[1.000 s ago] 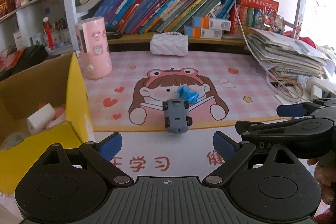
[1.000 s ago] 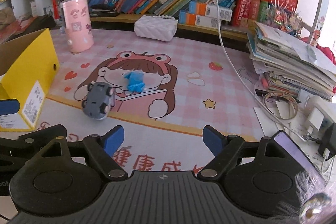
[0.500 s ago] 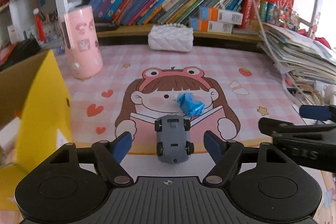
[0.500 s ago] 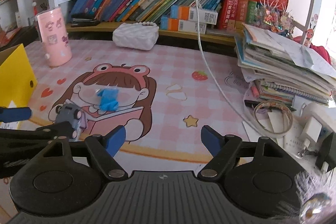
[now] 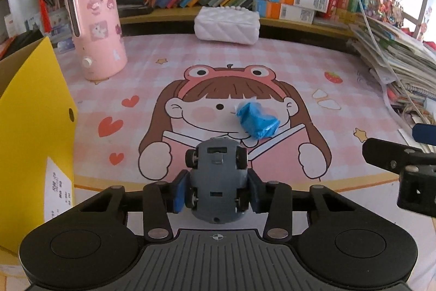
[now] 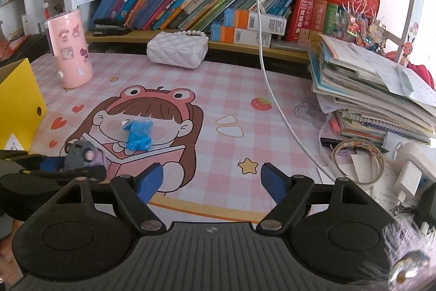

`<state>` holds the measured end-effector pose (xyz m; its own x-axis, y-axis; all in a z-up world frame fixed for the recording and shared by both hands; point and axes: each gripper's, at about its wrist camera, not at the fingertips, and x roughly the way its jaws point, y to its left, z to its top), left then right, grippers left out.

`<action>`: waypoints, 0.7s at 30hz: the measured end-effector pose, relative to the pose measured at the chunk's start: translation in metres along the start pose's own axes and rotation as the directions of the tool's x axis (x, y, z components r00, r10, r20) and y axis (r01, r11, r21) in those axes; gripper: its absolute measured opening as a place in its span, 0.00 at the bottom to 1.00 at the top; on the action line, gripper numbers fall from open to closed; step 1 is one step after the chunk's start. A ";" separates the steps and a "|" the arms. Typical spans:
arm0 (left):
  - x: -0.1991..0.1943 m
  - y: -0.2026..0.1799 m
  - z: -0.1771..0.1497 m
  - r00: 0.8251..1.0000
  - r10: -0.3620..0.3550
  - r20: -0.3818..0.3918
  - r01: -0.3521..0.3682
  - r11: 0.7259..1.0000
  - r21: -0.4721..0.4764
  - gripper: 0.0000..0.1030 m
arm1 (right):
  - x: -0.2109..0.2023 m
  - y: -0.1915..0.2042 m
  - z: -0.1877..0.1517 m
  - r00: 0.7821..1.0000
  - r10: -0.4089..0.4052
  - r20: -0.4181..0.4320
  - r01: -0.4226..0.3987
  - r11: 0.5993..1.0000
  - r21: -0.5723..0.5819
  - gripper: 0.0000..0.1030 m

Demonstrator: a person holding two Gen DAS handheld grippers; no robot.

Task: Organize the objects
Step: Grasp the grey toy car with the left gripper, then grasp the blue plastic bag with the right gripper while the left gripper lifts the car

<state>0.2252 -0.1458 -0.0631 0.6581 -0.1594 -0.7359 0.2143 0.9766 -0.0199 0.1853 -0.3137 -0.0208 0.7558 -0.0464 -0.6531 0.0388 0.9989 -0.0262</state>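
A grey toy car [image 5: 218,176] lies upside down, wheels up, on the pink cartoon desk mat [image 5: 272,67]. My left gripper [image 5: 218,190] has its jaws closing on the car, and the blue pads [image 5: 179,191] touch its sides. The right wrist view shows the car [image 6: 79,154] at lower left, between the left gripper's fingers. A crumpled blue wrapper [image 5: 257,123] lies just beyond the car to the right. My right gripper [image 6: 212,179] stands open over the mat with nothing between its fingers, the blue wrapper [image 6: 139,134] ahead of it to the left.
A yellow cardboard box [image 5: 32,127] stands open at the left. At the back are a pink cylinder [image 5: 95,29], a white quilted box [image 5: 226,25] and shelves of books. A paper stack [image 6: 376,89], a tape ring [image 6: 357,162], a charger [image 6: 408,176] and a hanging white cable [image 6: 272,89] crowd the right.
My left gripper came forward and down onto the toy car, and its jaws went from wide apart to touching the car's sides. The right gripper shifted a little to the right.
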 end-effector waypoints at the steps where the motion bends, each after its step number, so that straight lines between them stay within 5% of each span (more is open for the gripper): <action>1: -0.002 0.002 0.000 1.000 0.003 -0.001 -0.003 1.000 -0.002 0.40 | 0.001 0.000 0.000 1.000 0.003 -0.001 -0.003 1.000 0.001 0.76; 11: -0.060 0.029 0.000 0.999 0.019 0.048 -0.016 0.998 -0.056 0.40 | 0.031 0.016 0.007 0.994 0.110 0.004 -0.110 0.994 -0.001 0.76; 21: -0.102 0.050 -0.008 0.996 0.049 0.068 -0.040 0.991 -0.127 0.40 | 0.098 0.058 0.020 0.969 0.239 -0.060 -0.245 0.962 -0.124 0.76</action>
<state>0.1631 -0.0796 0.0053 0.7154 -0.1212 -0.6881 0.0943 0.9926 -0.0767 0.2746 -0.2607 -0.0710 0.7028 0.1939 -0.6845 -0.2289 0.9726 0.0405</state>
